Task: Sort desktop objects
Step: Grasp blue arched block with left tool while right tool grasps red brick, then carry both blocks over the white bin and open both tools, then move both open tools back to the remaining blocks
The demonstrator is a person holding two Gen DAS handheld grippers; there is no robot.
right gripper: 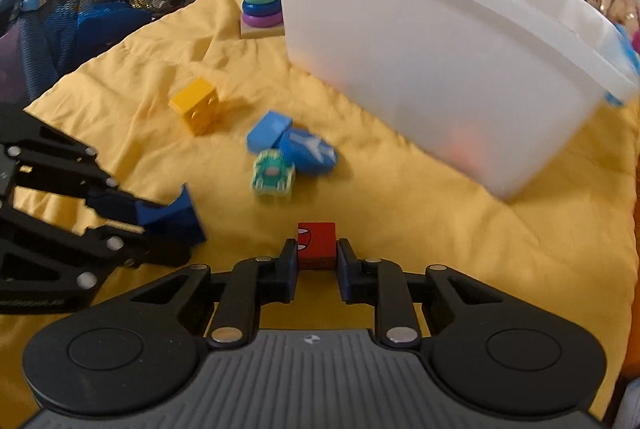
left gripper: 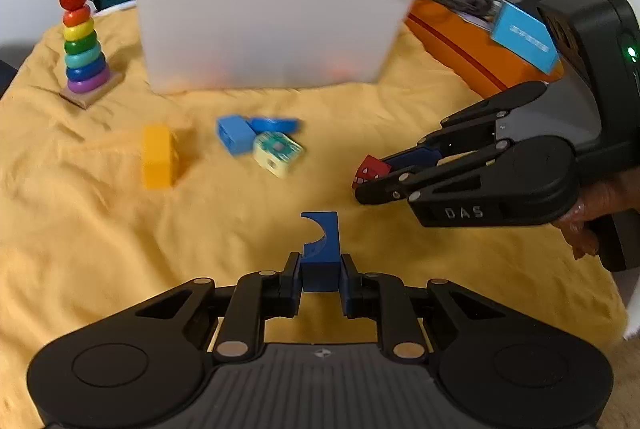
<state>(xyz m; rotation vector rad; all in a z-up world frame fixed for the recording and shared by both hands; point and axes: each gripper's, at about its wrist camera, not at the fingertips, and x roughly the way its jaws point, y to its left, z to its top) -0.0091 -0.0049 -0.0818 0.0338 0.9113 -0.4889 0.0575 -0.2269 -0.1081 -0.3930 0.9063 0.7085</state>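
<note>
The left tool [left gripper: 320, 271] is clamped on a dark blue block with a curved notch [left gripper: 321, 257], its pads pressing the block's two sides while the notched end sticks out ahead of the fingertips. The right tool [right gripper: 318, 255] is clamped on a small red cube with a printed face [right gripper: 318, 243], held between its pads just over the wrinkled yellow cloth [left gripper: 120, 229] that covers the desk. In the left wrist view the right tool appears to the right, with a hand [left gripper: 588, 225] around its grip.

Ahead of both tools, near but apart from them, lies a small cluster: a light blue brick [right gripper: 266, 131], a blue rounded block with white markings [right gripper: 308, 151] and a pale green patterned cube [right gripper: 274, 177], all touching one another. Left of that cluster sits a yellow brick [right gripper: 196, 105], on its own. Beyond them stands a translucent white plastic bin [right gripper: 440, 41]. To the bin's left, a rainbow ring stacker on a wooden base [left gripper: 82, 45] stands upright, topped by a red ball.
</note>
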